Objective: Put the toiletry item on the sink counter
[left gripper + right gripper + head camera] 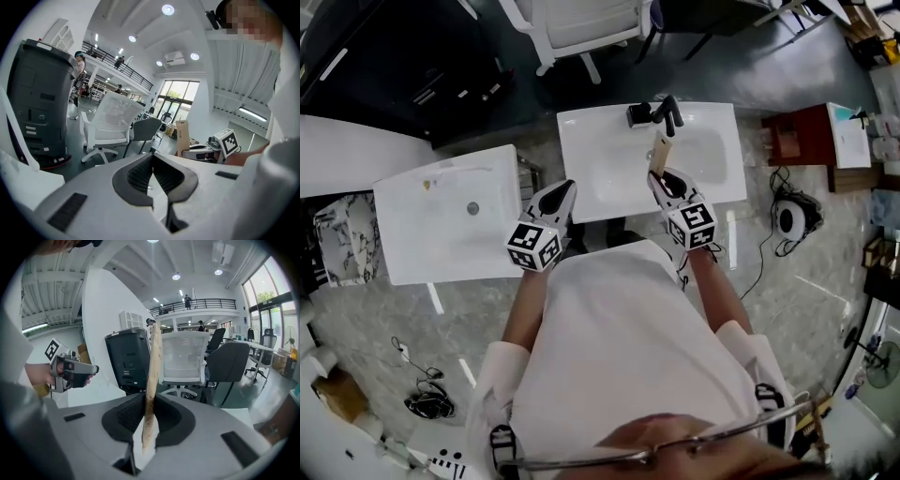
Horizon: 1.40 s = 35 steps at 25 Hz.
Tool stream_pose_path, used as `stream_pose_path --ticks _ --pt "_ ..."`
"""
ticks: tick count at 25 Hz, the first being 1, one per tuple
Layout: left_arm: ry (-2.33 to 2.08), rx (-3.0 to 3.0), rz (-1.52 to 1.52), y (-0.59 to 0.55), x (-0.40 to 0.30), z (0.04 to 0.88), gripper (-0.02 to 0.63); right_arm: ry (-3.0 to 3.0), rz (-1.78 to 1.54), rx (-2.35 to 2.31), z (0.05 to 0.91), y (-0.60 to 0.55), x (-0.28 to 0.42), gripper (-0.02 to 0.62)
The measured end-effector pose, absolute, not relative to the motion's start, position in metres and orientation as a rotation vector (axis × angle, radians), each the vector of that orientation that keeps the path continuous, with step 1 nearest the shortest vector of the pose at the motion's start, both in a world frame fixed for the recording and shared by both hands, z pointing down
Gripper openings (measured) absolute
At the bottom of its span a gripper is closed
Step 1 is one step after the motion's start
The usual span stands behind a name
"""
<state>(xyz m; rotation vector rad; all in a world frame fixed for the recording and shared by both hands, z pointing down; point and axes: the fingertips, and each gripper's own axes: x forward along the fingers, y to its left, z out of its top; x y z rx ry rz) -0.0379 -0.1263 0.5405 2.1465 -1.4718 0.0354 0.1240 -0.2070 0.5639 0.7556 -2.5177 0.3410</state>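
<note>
Your right gripper [660,175] has its jaws clenched on the lower end of the toiletry item [659,153], a thin, flat tan slab. It stands upright on edge over the white sink basin [614,173], just on the near side of the black faucet [667,112]. Your left gripper [565,186], at the sink's near left corner, has its jaws pressed together on nothing. Judged by its looks the item is light and stiff, with smooth faces that may slip. Keep the pads flat on its broad faces low down, and lay it broad face down on the desk [577,127] beside the basin, since on edge it would likely topple.
</note>
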Motion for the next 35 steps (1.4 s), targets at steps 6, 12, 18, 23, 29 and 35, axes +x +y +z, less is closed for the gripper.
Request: stream_pose_path --ticks 6,12,18,23,29,35 --pt "-1.515 2.090 0.049 -0.127 -0.035 0.550 0.005 -2.500 0.311 0.633 0.578 -0.223 0.111 0.061" --pt "-1.569 2.030 0.033 -0.124 -0.034 0.554 0.005 -2.471 0.244 0.530 0.596 -0.242 0.094 0.062" --pt "-1.614 1.974 0.027 -0.122 -0.034 0.559 0.005 -2.446 0.180 0.434 0.611 -0.257 0.076 0.062" --pt "-1.645 1.930 0.019 -0.125 -0.034 0.565 0.005 -2.426 0.152 0.371 0.630 -0.270 0.062 0.061" --pt "-1.676 1.878 -0.001 -0.127 -0.037 0.573 0.005 -2.384 0.104 0.298 0.655 -0.285 0.040 0.061" --pt "-1.701 1.836 -0.031 -0.129 -0.040 0.579 0.005 -2.338 0.006 0.218 0.679 -0.295 0.017 0.061"
